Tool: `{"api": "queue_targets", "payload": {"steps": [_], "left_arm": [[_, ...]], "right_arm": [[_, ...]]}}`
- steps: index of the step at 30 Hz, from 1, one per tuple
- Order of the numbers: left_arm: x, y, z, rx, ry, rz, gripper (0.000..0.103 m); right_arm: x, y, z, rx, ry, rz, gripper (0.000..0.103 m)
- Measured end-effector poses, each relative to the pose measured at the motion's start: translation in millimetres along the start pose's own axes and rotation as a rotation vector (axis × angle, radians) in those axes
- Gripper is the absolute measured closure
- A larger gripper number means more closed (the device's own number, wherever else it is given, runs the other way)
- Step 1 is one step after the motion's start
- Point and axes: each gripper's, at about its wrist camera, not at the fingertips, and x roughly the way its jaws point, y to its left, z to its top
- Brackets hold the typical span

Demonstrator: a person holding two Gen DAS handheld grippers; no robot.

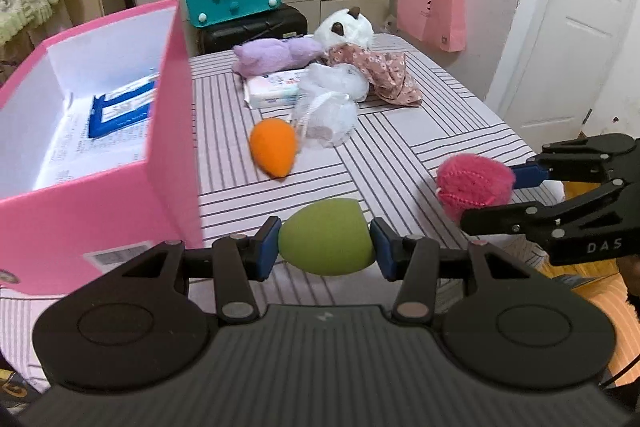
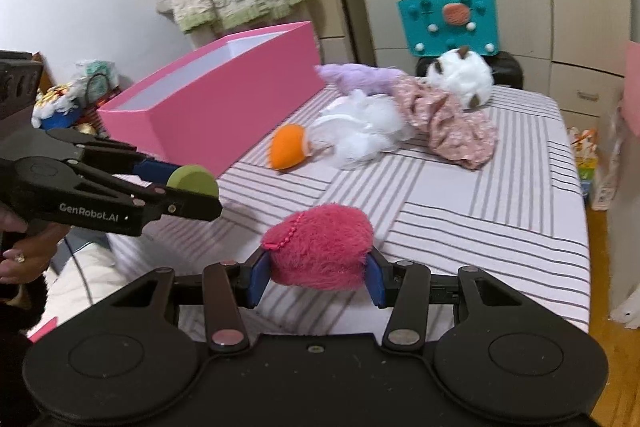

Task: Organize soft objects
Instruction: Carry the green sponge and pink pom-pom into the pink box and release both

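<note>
Progress looks early: the pink box point(image 1: 100, 163) at ten o'clock holds only papers. The left gripper point(image 1: 326, 247) has its jaws closed on a green makeup sponge point(image 1: 326, 241); the right gripper point(image 2: 316, 277) has its jaws closed on a pink fuzzy pouch point(image 2: 320, 251). The orange sponge point(image 1: 274, 149), mesh bath pouf point(image 1: 328, 99), purple plush point(image 1: 276, 53) and plush cat point(image 1: 346, 31) remain on the bed point(image 1: 400, 155) toward twelve o'clock.

Striped bed point(image 1: 420, 147), pink box point(image 1: 168, 131), orange sponge point(image 1: 274, 149)
</note>
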Motion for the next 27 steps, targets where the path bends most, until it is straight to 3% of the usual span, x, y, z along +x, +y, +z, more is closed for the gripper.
{"api": "queue_targets", "payload": {"steps": [6,10,14,20,24,27], "left_arm": [[-23,9,-4,0.018,-0.004,0.016,0.056],[-36,18,-4,0.016,0.027,-0.014,0.055],[-51,21,-6,0.076,0.038,0.011,0.055],[-73,32,-5,0.113,0.071,-0.005,0.055],[-82,43,-3,0.116,0.08,-0.03,0.055],[-87,58,5,0.077,0.07,-0.091,0.055]], "right_arm": [[-3,17,17,0.012,0.053,0.103,0.05],[-3,34,29,-0.008,0.091,0.184,0.05],[-5,49,39,-0.034,0.121,0.234,0.05],[-2,67,52,-0.081,0.156,0.261,0.05],[-2,74,68,-0.126,0.114,0.236,0.05],[-2,74,86,-0.136,0.074,0.229,0.049]]}}
